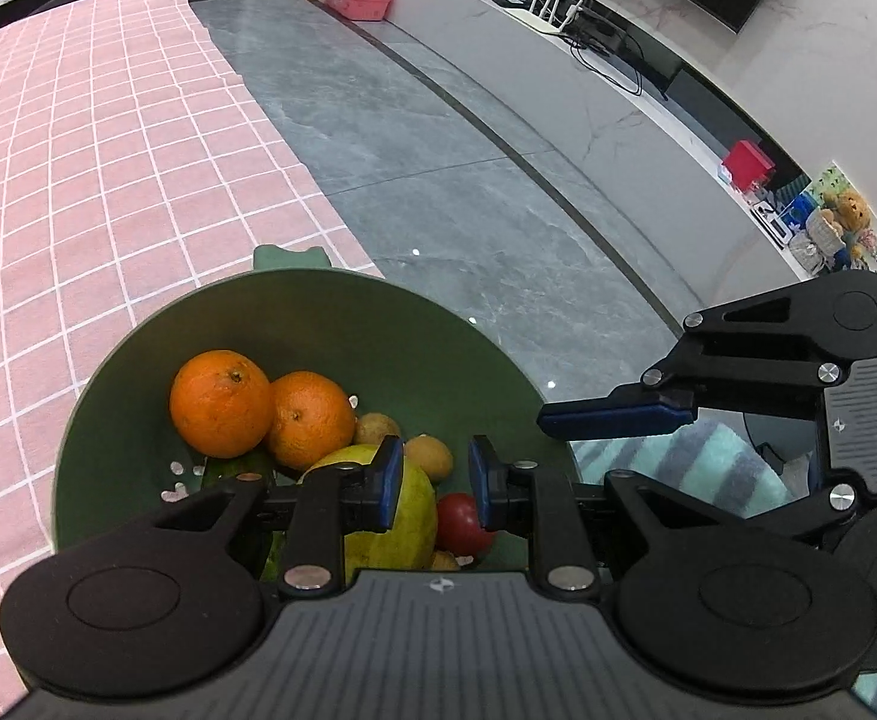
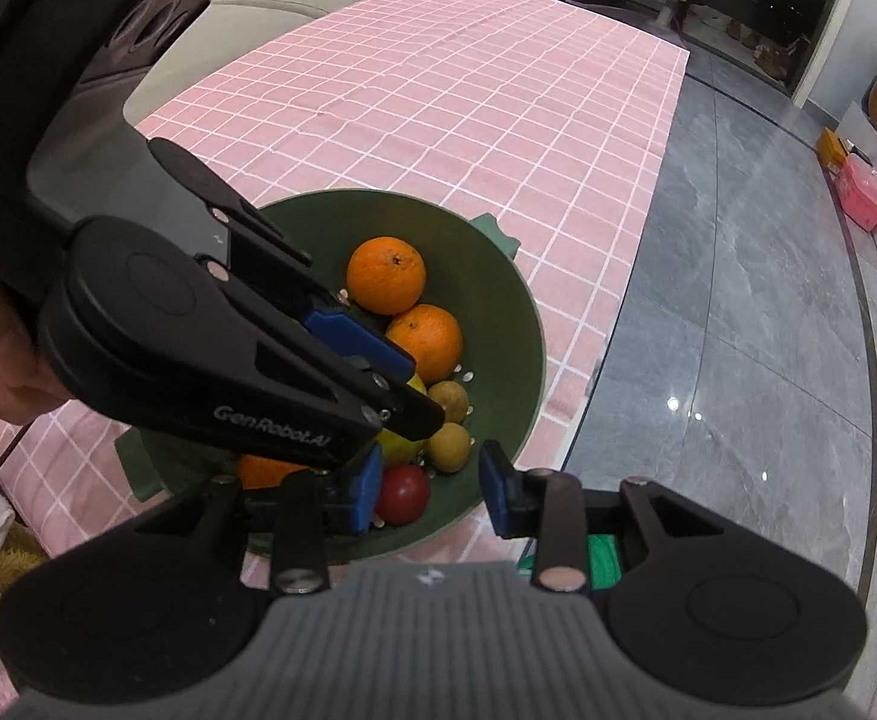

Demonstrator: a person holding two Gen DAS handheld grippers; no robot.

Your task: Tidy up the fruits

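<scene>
Hovering over the green bowl of fruit, the left gripper holds nothing, jaws at their narrowest — the right gripper slightly parted, empty.

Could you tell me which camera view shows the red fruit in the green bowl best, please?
The right wrist view: the red fruit shows nearly whole in the bowl. In the left wrist view, it is partly hidden behind the left tongs.
</scene>
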